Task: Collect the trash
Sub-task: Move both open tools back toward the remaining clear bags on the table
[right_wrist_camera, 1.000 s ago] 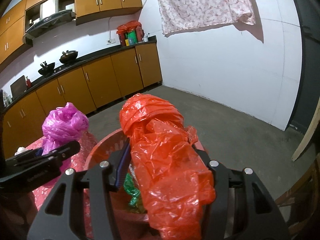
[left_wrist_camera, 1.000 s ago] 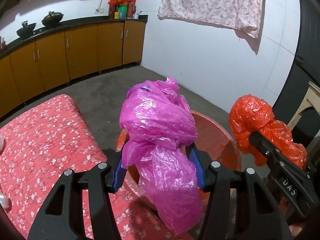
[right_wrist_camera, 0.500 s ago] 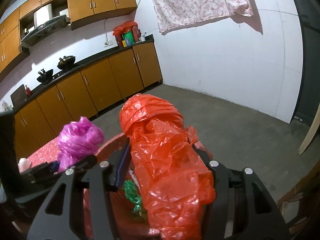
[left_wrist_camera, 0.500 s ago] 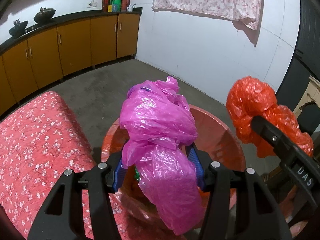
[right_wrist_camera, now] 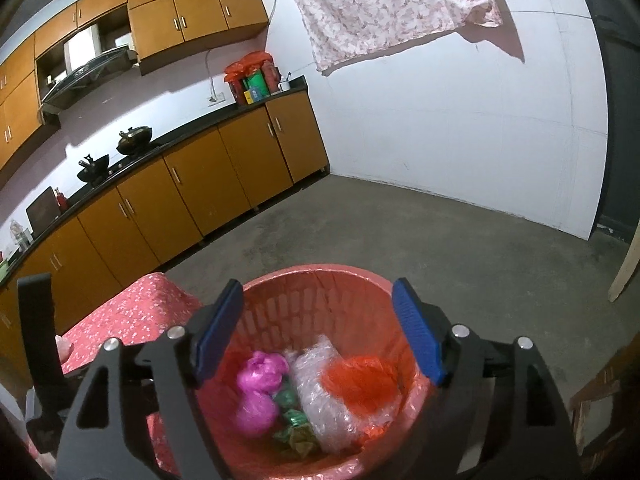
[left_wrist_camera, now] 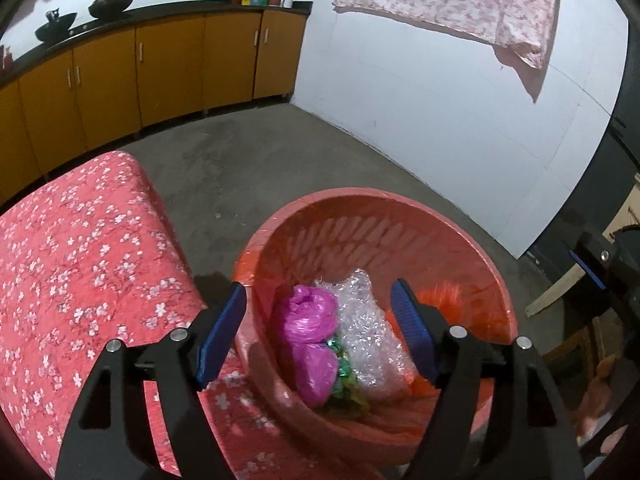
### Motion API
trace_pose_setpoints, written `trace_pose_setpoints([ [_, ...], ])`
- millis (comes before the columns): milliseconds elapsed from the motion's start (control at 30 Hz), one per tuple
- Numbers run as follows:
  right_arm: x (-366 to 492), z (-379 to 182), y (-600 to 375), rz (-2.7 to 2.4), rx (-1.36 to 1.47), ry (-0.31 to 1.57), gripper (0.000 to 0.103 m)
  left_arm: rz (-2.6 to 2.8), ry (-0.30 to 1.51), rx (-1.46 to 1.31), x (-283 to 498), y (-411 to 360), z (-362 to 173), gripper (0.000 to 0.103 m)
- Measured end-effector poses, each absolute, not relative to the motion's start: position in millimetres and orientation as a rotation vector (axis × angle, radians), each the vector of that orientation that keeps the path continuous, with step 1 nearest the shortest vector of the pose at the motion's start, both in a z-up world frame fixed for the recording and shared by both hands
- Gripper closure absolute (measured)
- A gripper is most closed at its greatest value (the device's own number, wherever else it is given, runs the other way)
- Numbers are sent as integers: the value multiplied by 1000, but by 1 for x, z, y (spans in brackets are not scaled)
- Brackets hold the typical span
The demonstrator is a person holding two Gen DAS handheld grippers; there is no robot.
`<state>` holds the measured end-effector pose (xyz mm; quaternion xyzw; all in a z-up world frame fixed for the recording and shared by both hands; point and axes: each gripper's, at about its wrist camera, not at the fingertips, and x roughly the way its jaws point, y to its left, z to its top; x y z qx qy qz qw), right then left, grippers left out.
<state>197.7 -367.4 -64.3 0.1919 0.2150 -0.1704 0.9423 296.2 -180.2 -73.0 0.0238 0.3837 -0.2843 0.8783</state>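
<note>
A red plastic basket (left_wrist_camera: 360,208) (right_wrist_camera: 320,276) stands on the floor beside the table. Inside lie a magenta plastic bag (left_wrist_camera: 310,332) (right_wrist_camera: 258,388), a clear bubble-wrap bundle (left_wrist_camera: 368,336) (right_wrist_camera: 320,392), an orange plastic bag (left_wrist_camera: 436,300) (right_wrist_camera: 360,380) and green wrappers (left_wrist_camera: 344,380) (right_wrist_camera: 288,400). My left gripper (left_wrist_camera: 318,332) is open and empty above the basket. My right gripper (right_wrist_camera: 318,332) is open and empty above it too. The right gripper's edge shows in the left wrist view (left_wrist_camera: 592,264).
A table with a red flowered cloth (left_wrist_camera: 80,264) (right_wrist_camera: 144,312) adjoins the basket on the left. Orange cabinets (left_wrist_camera: 160,64) (right_wrist_camera: 200,188) with pots line the far wall. Grey floor (right_wrist_camera: 440,248) lies beyond. A wooden board (right_wrist_camera: 628,264) leans at right.
Both grippers opened. The magenta bag dropped from the left gripper and the orange bag from the right gripper into the basket. Both grippers shifted over the basket.
</note>
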Motion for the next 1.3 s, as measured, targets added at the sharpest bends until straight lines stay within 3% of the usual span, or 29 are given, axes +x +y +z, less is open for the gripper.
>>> trace_pose_setpoints([
  [233, 194, -59, -360, -383, 342, 414, 5, -549, 775, 38, 294, -165, -67, 20],
  [367, 196, -58, -355, -378, 325, 426, 5, -515, 770, 27, 295, -153, -64, 12],
  [633, 200, -55, -329, -356, 229, 431, 5, -403, 728, 9, 283, -100, -54, 9],
  [1300, 256, -63, -85, 299, -8, 565, 5, 243, 651, -64, 228, 185, -56, 5],
])
